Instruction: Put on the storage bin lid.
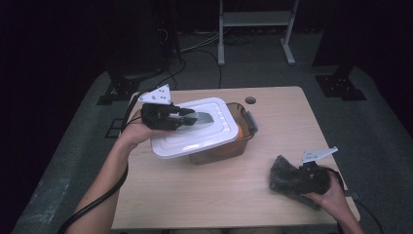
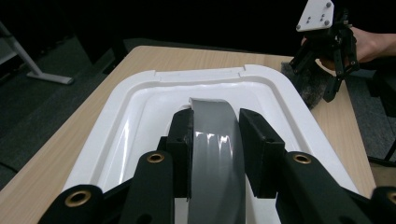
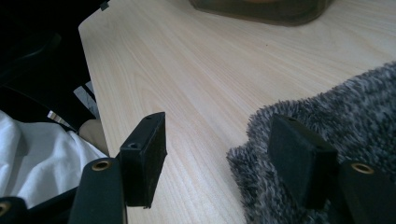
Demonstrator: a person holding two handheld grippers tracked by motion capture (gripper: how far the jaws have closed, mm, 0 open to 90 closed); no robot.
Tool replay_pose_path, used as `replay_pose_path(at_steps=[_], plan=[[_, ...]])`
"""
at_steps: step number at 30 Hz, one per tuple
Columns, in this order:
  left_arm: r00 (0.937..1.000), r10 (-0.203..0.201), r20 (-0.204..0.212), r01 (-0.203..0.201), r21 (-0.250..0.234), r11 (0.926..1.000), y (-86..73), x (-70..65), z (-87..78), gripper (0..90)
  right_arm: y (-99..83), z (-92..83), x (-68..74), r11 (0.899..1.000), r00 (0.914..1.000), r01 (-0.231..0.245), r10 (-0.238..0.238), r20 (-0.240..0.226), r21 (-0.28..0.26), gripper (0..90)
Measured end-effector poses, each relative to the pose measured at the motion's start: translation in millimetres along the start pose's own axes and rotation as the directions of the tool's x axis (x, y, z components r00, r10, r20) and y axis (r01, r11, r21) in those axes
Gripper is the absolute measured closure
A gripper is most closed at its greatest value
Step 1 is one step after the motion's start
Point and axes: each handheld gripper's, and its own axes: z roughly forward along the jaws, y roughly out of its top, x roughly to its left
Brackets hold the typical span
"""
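Observation:
A white lid [image 1: 214,139] lies tilted over a brown see-through container [image 1: 247,127] that has something orange [image 1: 239,131] inside. My left gripper [image 1: 192,118] comes in from the left and is shut on the lid's grey arched handle [image 1: 204,117]. In the left gripper view both pads of the left gripper [image 2: 215,123] press the handle [image 2: 215,158] above the lid [image 2: 140,107]. My right gripper [image 1: 285,178] rests at the table's front right, open, over a fuzzy grey cloth [image 1: 280,168]. In the right gripper view the right gripper [image 3: 217,140] has one pad on the cloth [image 3: 355,112].
The wooden table [image 1: 219,195] has a small round hole [image 1: 250,100] at the back. A metal stand [image 1: 255,19] and cables stand on the floor behind it. The container's base [image 3: 261,9] lies ahead in the right gripper view.

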Motion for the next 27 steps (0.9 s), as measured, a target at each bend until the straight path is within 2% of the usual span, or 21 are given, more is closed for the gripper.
replay_pose_path(at_steps=[15,22,27], plan=[[0.9996,0.014,0.025,-0.014,0.006,0.9999,6.3,13.1,26.6,66.8,-6.1,-7.1,-1.2,1.0,0.9998,-0.017,0.018,0.007,-0.018,36.5],[0.9995,0.007,0.032,-0.006,-0.007,1.0,3.9,18.9,38.2,66.9,-8.0,-8.1,-2.2,1.0,0.9998,-0.02,0.02,0.006,-0.022,36.7],[0.9993,0.0,0.037,0.0,0.005,1.0,-0.7,24.6,48.1,66.8,-8.8,-9.1,-2.1,1.0,0.9998,-0.021,0.022,0.005,-0.023,36.7]])
